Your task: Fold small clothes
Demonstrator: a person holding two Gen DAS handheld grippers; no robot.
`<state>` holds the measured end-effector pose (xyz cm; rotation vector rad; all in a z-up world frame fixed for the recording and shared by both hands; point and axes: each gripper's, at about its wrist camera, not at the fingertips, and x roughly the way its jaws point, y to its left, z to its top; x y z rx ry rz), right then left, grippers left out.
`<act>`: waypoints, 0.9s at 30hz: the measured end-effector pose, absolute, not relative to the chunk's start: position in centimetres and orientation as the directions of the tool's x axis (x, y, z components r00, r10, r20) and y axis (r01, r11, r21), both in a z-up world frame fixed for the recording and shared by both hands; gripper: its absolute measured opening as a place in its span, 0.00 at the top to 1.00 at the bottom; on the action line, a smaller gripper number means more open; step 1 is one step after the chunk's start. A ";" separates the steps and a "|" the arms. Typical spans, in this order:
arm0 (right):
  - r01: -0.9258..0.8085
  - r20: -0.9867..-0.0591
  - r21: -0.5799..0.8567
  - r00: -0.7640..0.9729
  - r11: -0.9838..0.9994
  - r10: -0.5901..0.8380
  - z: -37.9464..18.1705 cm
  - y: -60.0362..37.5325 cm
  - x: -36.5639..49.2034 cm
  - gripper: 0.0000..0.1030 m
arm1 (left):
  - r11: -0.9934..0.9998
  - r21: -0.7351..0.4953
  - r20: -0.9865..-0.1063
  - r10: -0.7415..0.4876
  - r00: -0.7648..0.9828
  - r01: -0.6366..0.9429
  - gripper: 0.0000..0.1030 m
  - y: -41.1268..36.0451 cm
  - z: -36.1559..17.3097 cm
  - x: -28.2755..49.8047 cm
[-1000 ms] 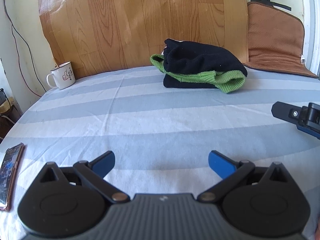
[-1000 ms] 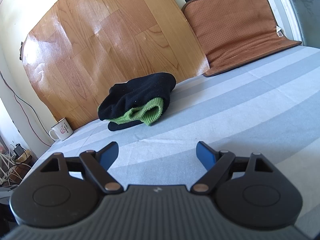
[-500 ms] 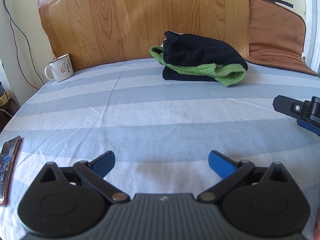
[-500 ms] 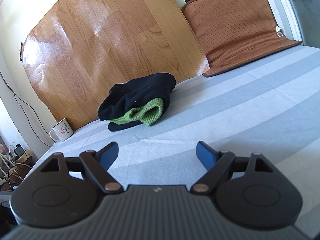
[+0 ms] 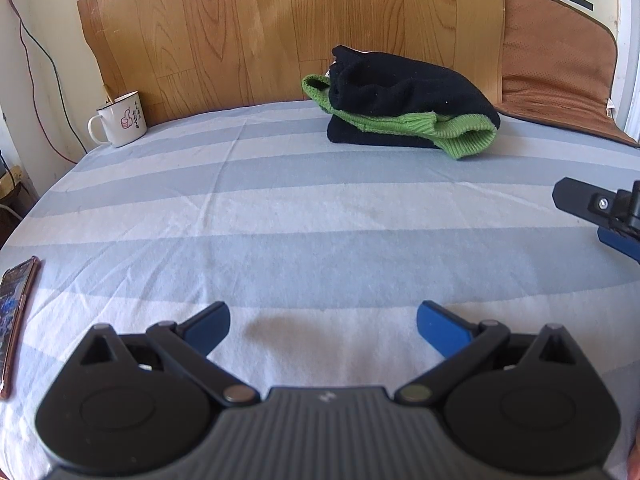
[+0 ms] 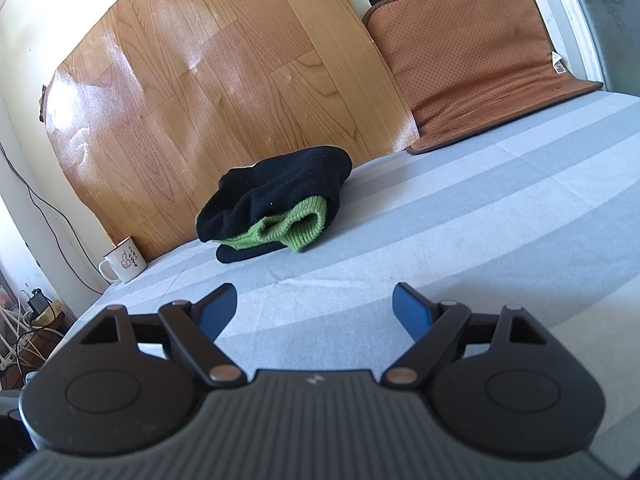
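Against the wood panel [image 5: 280,28], a striped sheet [image 5: 280,208] holds folded clothes [image 5: 404,100].

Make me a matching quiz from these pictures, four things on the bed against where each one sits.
Things:
1. mug
2. phone
3. sweater
4. brown cushion

Places, as the left wrist view shows them:
A. far right, propped against the wall
B. near left edge, lying flat
C. far left corner
D. far middle, folded, by the wood board

Pairs: 1-C, 2-B, 3-D, 4-A
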<state>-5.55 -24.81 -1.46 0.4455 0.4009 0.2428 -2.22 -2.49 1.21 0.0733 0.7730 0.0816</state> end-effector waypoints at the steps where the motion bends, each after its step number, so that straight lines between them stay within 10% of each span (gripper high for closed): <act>1: -0.140 -0.321 0.462 0.894 0.876 0.312 -1.5 -24.8 -5.6 0.15 | 0.994 0.096 -0.695 0.100 0.712 -0.046 0.00 -2.5 1.2 -2.2; 27: -0.138 -0.322 0.465 0.894 0.874 0.313 -1.5 -24.8 -5.5 0.15 | 0.995 0.095 -0.702 0.096 0.706 -0.042 0.00 -2.6 1.3 -2.2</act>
